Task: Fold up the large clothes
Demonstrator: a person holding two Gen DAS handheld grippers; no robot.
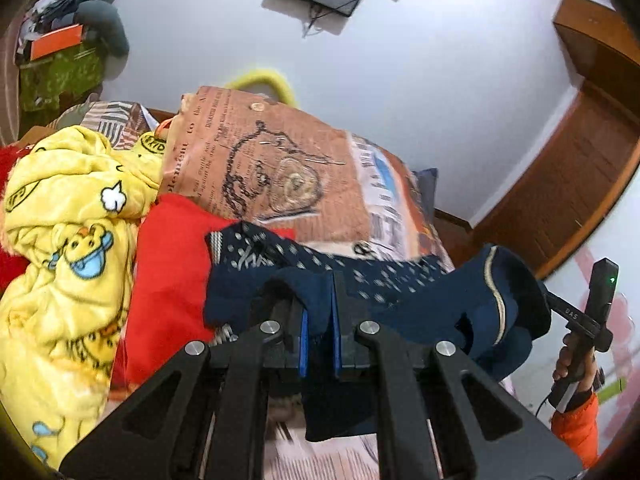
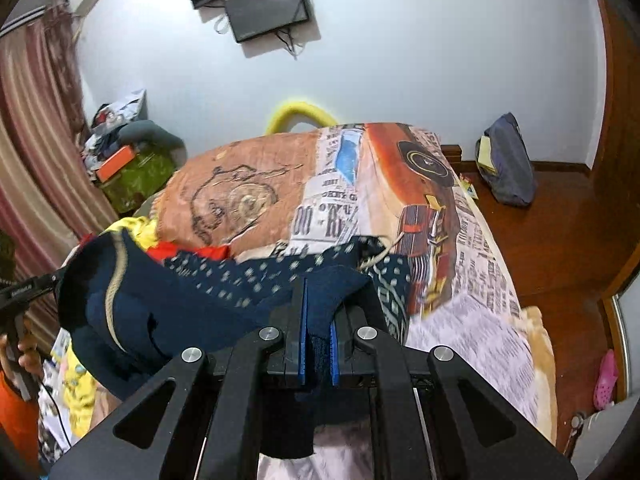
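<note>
The navy garment point(image 1: 400, 292) hangs in the air above the bed point(image 2: 480, 320), stretched between the two tongs. The left tongs point(image 1: 320, 320) are pressed together on a bunch of its dark blue cloth, and the right tongs point(image 2: 318, 332) pinch another bunch of the same cloth in the same way. Between the two grips the fabric sags and twists; a white-dotted panel and a pale piped seam show, and loose ends dangle below each pair of tongs.

As a judgement, the folding has hardly begun. The garment is lifted and held at two points, but it is neither spread flat nor creased over on itself, and no tidy fold shows anywhere in it. What is left is nearly everything: laying it flat on the bed's newsprint-patterned cover, smoothing it, and doubling it over.

Beyond the navy garment on the bed lies a red cloth point(image 1: 172, 280), and beside that a crumpled yellow blanket with cartoon ducks point(image 1: 68, 240); both look unfolded, so more may wait if they belong to the task.
</note>
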